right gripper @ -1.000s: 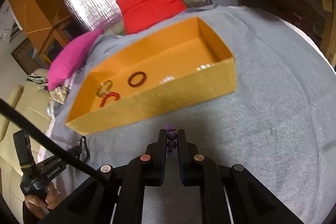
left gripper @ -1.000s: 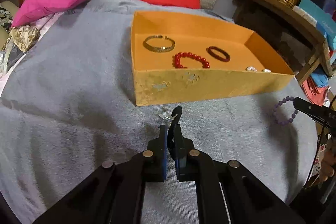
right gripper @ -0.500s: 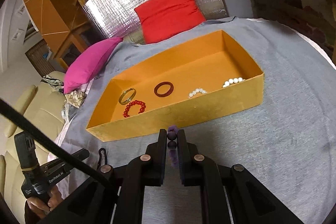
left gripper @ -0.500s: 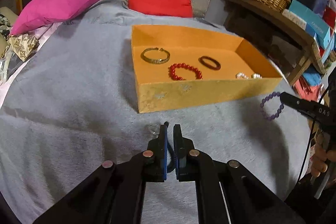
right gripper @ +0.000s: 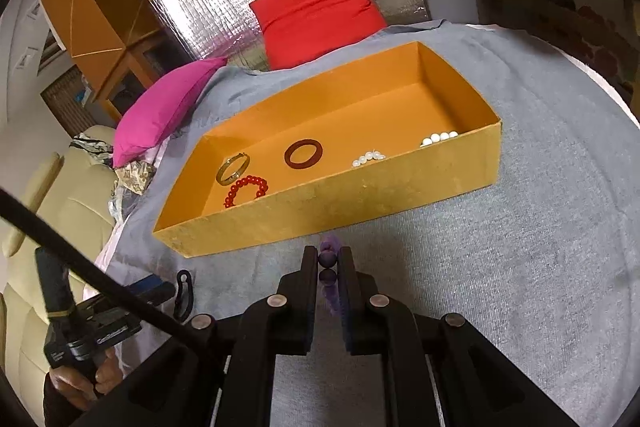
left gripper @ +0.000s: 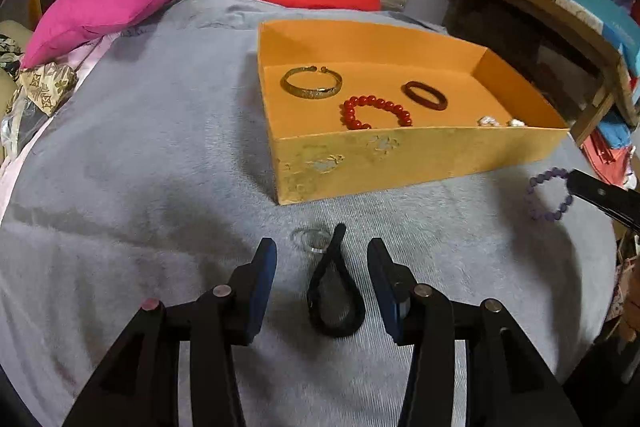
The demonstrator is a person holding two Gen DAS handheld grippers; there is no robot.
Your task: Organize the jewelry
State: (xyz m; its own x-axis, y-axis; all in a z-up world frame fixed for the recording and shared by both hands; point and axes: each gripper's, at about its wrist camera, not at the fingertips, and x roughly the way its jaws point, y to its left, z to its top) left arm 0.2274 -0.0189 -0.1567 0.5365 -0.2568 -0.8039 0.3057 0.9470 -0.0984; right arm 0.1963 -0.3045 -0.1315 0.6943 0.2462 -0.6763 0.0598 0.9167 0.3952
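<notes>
grey blanket (left gripper: 140, 167) underneath; orange box (left gripper: 420, 163) at 12 o'clock, holding gold bangle (left gripper: 311, 85), red beads (left gripper: 376, 111), dark ring (left gripper: 424, 95) and pearls (right gripper: 368, 159). left gripper (left gripper: 322, 285) has just been opening, jaws apart around a black loop (left gripper: 334, 291), not touching it. right gripper (right gripper: 329, 267) pinches purple beads (right gripper: 328, 259) at 6 o'clock of the box.

Grey-covered bed (left gripper: 160, 155) carries orange box (left gripper: 420, 163) at centre frame, black loop (left gripper: 336, 291) and clear ring (left gripper: 310, 239) below it, cushions upper left.
</notes>
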